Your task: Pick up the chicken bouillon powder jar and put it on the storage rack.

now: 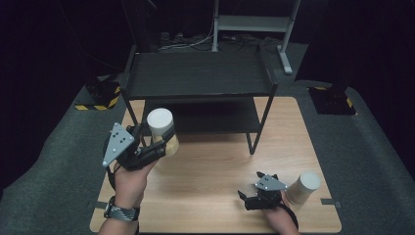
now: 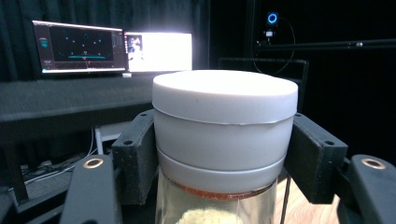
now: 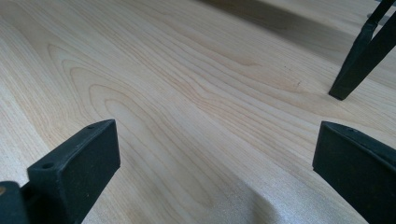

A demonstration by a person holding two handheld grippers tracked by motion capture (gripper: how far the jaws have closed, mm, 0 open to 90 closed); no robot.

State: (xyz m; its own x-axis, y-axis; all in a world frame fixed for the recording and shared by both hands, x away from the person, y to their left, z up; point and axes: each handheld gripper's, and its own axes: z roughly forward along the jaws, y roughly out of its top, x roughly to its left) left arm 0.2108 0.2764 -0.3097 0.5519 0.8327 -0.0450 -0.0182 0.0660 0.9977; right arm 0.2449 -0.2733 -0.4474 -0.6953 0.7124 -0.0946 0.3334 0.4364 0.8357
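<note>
A clear jar with a white lid (image 1: pixel 162 128) hangs above the left side of the wooden table (image 1: pixel 215 161), clamped between the jaws of my left gripper (image 1: pixel 159 143). In the left gripper view the jar (image 2: pixel 224 135) stands upright between the two black pads (image 2: pixel 135 158), which press on its white lid band; pale contents show below. A second white-lidded jar (image 1: pixel 303 187) stands at the front right of the table, just right of my right gripper (image 1: pixel 254 196). In the right gripper view the right gripper (image 3: pixel 215 168) is open over bare wood, nothing between its jaws.
A black two-tier shelf rack (image 1: pixel 198 78) stands at the back of the table; one of its legs (image 3: pixel 359 56) shows in the right gripper view. Monitors (image 2: pixel 112 46) glow behind the rack. Grey carpet surrounds the table.
</note>
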